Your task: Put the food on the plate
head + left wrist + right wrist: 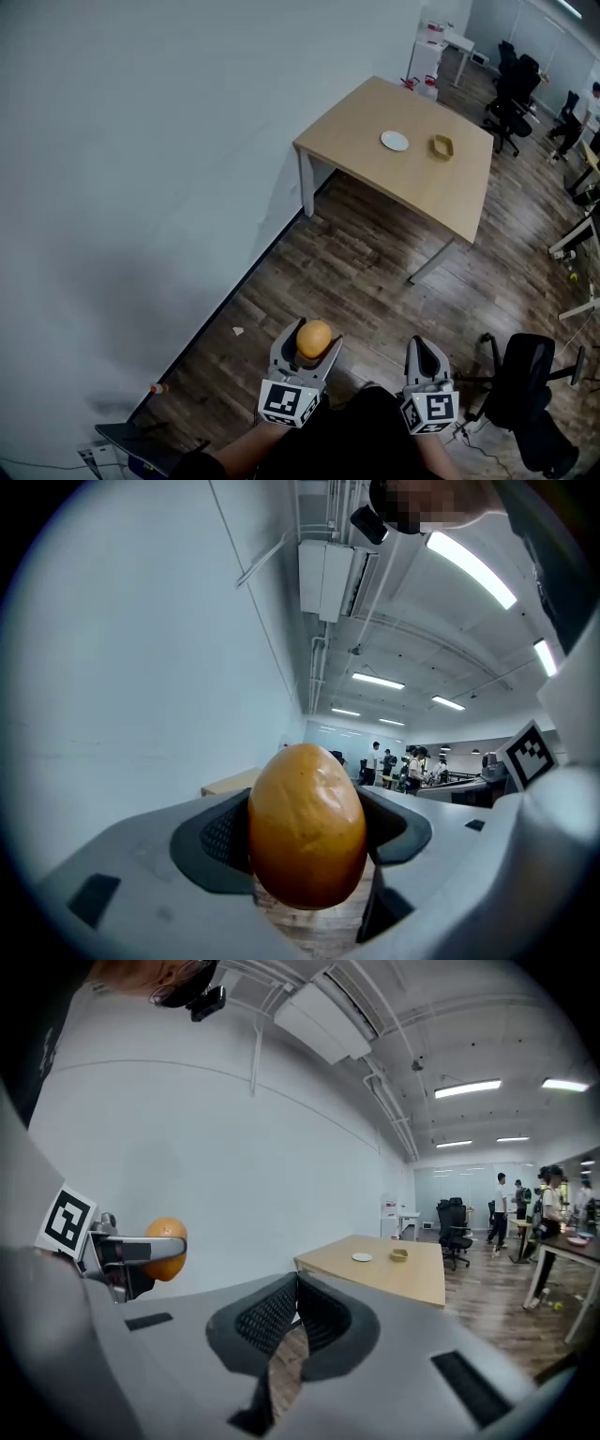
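Observation:
An orange, egg-shaped piece of food sits between the jaws of my left gripper, which is shut on it and held level above the wood floor. In the left gripper view the food fills the gap between the dark pads. My right gripper hangs beside it with its pads meeting and nothing between them. The white plate lies on a light wooden table several steps ahead. From the right gripper view I see the plate and the held food.
A small yellow bowl-like thing sits right of the plate. A white wall runs along the left. A black office chair stands close on my right. Chairs, desks and people are far back right. A paper scrap lies on the floor.

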`<act>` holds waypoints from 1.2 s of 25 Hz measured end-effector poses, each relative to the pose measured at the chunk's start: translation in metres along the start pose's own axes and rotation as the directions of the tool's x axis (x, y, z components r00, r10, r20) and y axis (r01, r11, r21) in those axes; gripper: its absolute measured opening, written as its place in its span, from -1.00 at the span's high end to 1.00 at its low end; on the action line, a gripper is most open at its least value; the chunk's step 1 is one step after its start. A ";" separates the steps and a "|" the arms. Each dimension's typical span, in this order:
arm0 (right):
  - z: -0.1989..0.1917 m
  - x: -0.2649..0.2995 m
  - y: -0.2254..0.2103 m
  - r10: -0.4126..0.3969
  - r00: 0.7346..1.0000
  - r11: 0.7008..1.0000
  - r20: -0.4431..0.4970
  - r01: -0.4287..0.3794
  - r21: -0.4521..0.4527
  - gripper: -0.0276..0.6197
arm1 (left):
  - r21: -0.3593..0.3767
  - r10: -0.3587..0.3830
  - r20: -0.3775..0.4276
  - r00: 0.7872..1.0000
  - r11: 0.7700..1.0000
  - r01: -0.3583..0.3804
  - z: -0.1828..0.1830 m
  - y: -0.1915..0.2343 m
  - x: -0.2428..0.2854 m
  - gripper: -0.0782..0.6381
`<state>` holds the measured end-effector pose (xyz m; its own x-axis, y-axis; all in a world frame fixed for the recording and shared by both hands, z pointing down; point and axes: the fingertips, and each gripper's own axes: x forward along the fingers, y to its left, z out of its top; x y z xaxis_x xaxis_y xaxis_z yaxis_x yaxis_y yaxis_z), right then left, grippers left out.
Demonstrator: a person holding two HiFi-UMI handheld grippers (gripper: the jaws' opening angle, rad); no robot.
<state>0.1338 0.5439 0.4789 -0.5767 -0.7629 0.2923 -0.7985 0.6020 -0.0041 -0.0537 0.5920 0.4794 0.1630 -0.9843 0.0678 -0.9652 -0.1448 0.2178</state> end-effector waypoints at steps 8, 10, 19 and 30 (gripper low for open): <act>0.009 0.037 0.008 0.025 1.000 1.000 0.004 -0.025 -0.010 0.73 | -0.037 0.027 0.002 1.000 0.999 -0.027 0.000 0.025 0.011 -0.11; 0.011 0.050 0.009 0.040 0.999 0.999 0.010 -0.040 -0.007 0.73 | -0.036 0.036 0.002 0.999 0.999 -0.036 0.001 0.032 0.020 -0.11; 0.024 0.139 -0.038 0.058 0.997 0.997 0.052 -0.060 0.039 0.73 | 0.038 -0.015 0.058 0.998 0.999 0.013 0.018 0.050 0.110 -0.11; 0.072 0.258 -0.167 0.063 0.997 0.996 0.043 -0.066 0.066 0.73 | 0.150 -0.025 0.032 0.999 0.988 0.020 0.055 0.033 0.287 -0.11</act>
<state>0.1057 0.2296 0.4866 -0.6331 -0.7326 0.2500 -0.7682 0.6344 -0.0865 -0.0503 0.2996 0.4529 0.1809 -0.9830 0.0312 -0.9814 -0.1784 0.0708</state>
